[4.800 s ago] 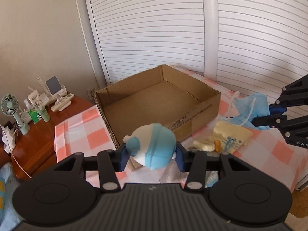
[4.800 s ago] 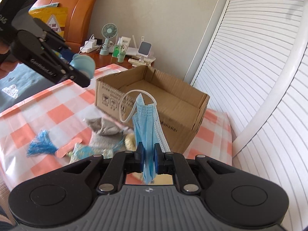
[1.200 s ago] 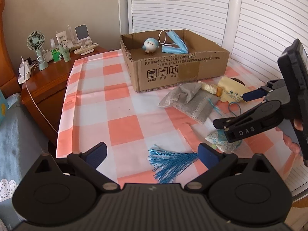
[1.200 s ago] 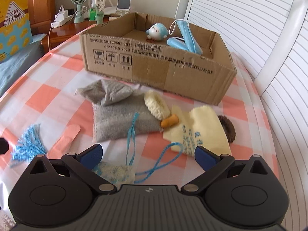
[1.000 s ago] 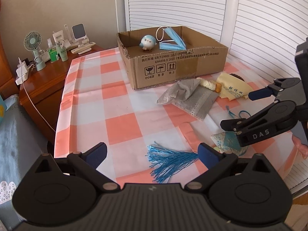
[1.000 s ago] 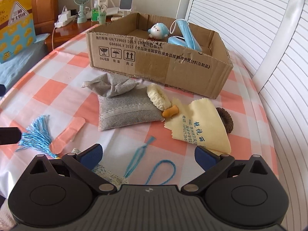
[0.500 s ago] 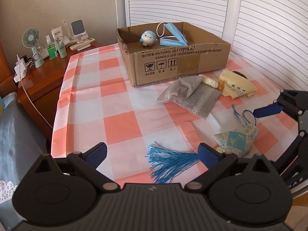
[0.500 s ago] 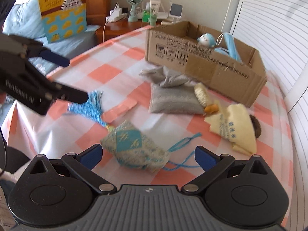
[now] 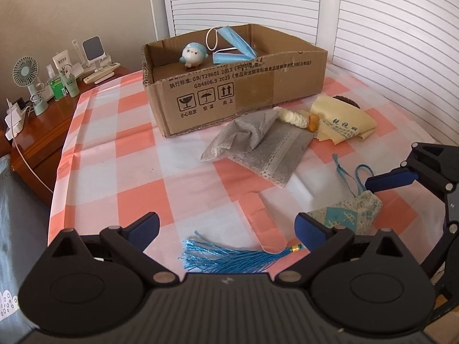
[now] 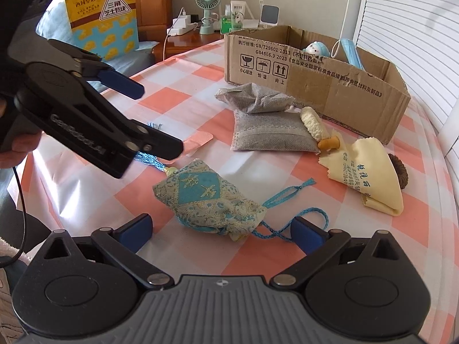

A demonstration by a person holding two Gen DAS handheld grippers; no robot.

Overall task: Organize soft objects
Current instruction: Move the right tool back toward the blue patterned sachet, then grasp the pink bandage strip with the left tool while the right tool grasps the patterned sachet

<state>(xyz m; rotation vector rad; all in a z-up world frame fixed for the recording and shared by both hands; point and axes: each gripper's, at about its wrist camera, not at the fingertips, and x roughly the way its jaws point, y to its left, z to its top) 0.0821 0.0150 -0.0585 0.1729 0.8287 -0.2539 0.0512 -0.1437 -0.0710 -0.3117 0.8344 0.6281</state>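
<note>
A cardboard box (image 9: pixel 243 97) (image 10: pixel 358 97) holds a blue-and-white plush toy (image 9: pixel 192 54) and a blue face mask (image 9: pixel 233 44). On the checked tablecloth lie a blue tassel (image 9: pixel 226 255), a patterned sachet (image 10: pixel 209 200) (image 9: pixel 348 210), two grey pouches (image 9: pixel 258 143) (image 10: pixel 269 132), a yellow cloth (image 9: pixel 341 121) (image 10: pixel 370 177) and a cream knit piece (image 10: pixel 312 121). My left gripper (image 9: pixel 226 226) is open just above the tassel. My right gripper (image 10: pixel 221 229) is open with the sachet between its fingers.
A pink plaster strip (image 9: pixel 261 218) lies by the tassel. A brown hair tie (image 10: pixel 398 169) sits under the yellow cloth. A wooden side table (image 9: pixel 37 132) with a fan (image 9: pixel 27 71) and bottles stands at the left. White shutters (image 9: pixel 373 28) are behind the box.
Both grippers, open and empty since the toy and mask were dropped in the box, have drawn back and lowered: the left over the tassel, the right around the sachet.
</note>
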